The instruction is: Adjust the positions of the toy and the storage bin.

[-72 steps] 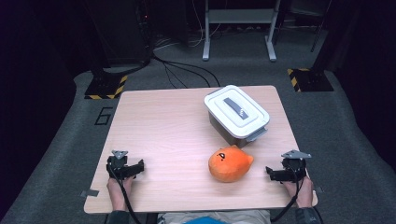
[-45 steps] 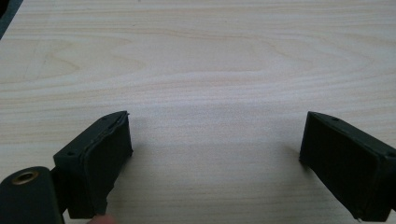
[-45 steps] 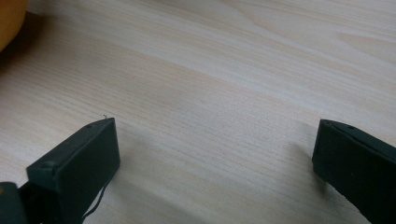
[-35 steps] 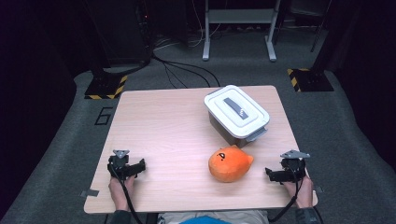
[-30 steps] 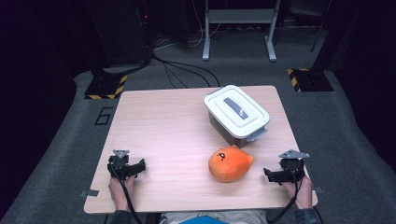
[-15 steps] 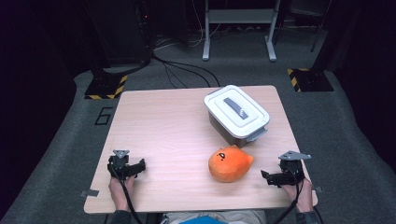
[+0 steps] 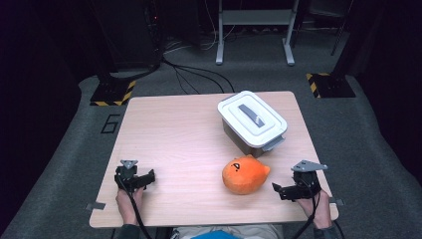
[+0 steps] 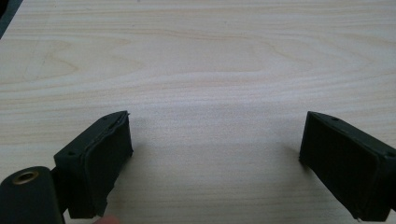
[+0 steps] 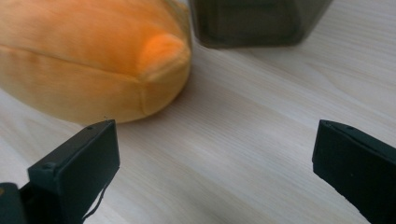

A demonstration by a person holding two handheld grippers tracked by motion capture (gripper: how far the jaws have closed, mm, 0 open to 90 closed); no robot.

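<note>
An orange plush toy (image 7: 245, 175) lies on the wooden table (image 7: 189, 139), near the front right. Behind it stands a lidded grey box with a white lid (image 7: 252, 120). My right gripper (image 7: 279, 189) is open just right of the plush, pointing left toward it, nothing between its jaws. In the right gripper view the plush (image 9: 88, 60) is close ahead on the left and the box's dark wall (image 9: 257, 21) is farther back. My left gripper (image 7: 148, 178) rests open at the front left; in the left gripper view (image 8: 212, 154) bare wood lies between the jaws.
The table's front edge runs just below both hands. Around the table is grey carpet; black-and-yellow striped stand bases (image 7: 113, 92) (image 7: 329, 84) and cables (image 7: 194, 72) lie on the floor beyond the far edge.
My right gripper has lifted a little and shifted left toward the plush toy. The left gripper, the plush and the box have stayed put.
</note>
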